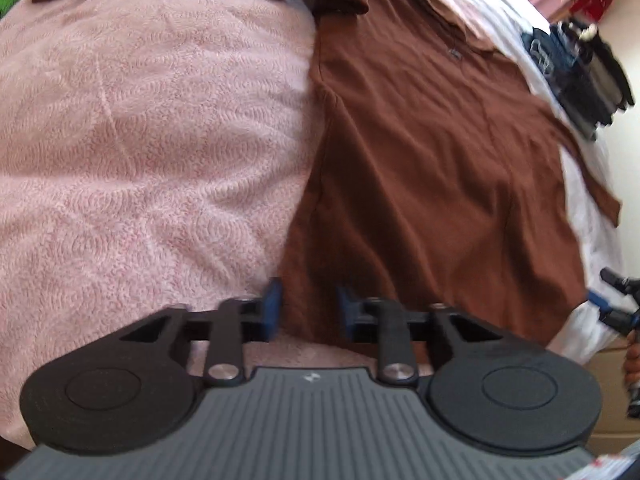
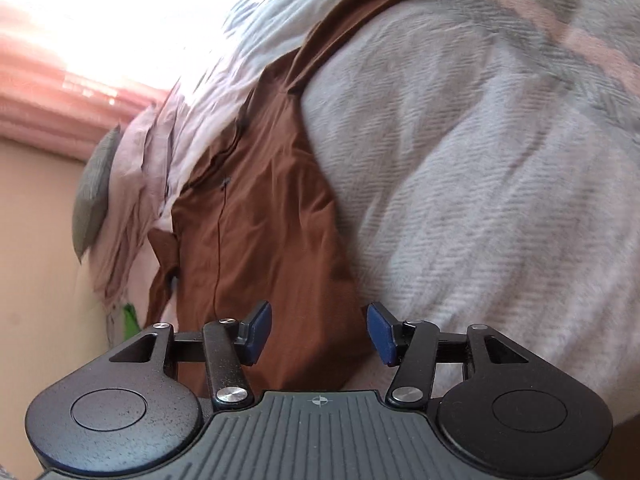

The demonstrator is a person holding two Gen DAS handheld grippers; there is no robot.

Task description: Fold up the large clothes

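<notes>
Brown shirt [image 1: 432, 152] spread flat on pink blanket [image 1: 140, 140] for folding; left gripper [image 1: 306, 308] and right gripper [image 2: 318, 334] both open, empty, probably poised at its hem.

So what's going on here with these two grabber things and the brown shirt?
A person is folding clothes with a two-finger gripper in each hand. A brown shirt lies spread on a pink blanket on a bed. The left gripper is at the shirt's near edge, and the right gripper hangs over its other side. Both have their pads apart with no cloth pinched, so no fold is under way yet.
</notes>
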